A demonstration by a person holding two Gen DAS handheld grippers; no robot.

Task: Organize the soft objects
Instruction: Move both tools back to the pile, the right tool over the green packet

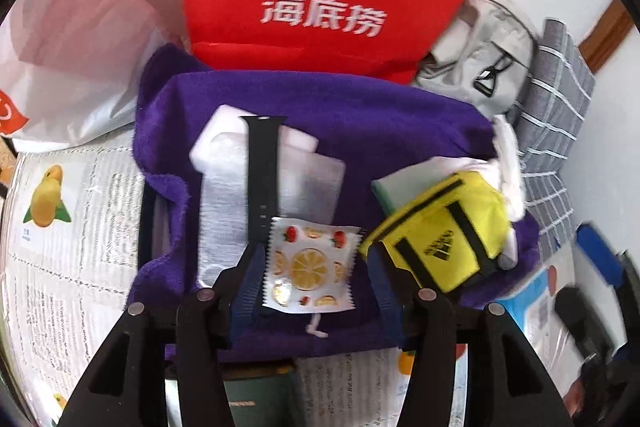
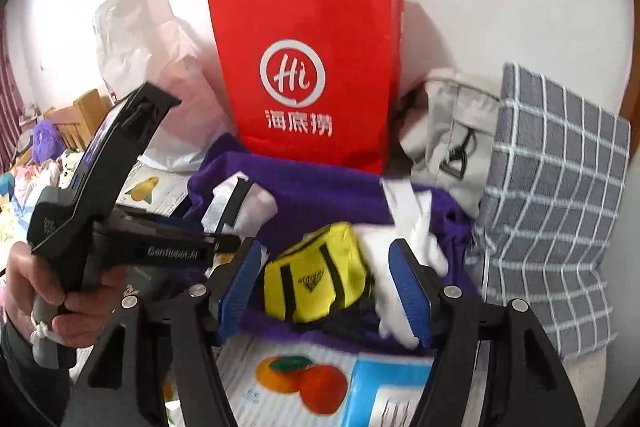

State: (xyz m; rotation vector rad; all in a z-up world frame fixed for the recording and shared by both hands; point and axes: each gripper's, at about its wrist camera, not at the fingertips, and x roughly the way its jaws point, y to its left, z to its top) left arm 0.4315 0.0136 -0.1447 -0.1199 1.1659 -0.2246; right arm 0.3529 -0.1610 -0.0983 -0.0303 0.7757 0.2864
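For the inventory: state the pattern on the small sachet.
White sachet printed with lemon slices and strawberries; clearest in the left wrist view.

red paper bag w/ white logo at wall, fruit-print sheets, wooden furniture

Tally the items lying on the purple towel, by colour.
Yellow: 1, the small bag
Black: 1, the watch strap
White: 3, the foam block, fruit-print packet, glove
Pale green: 1, the pad
Total: 6
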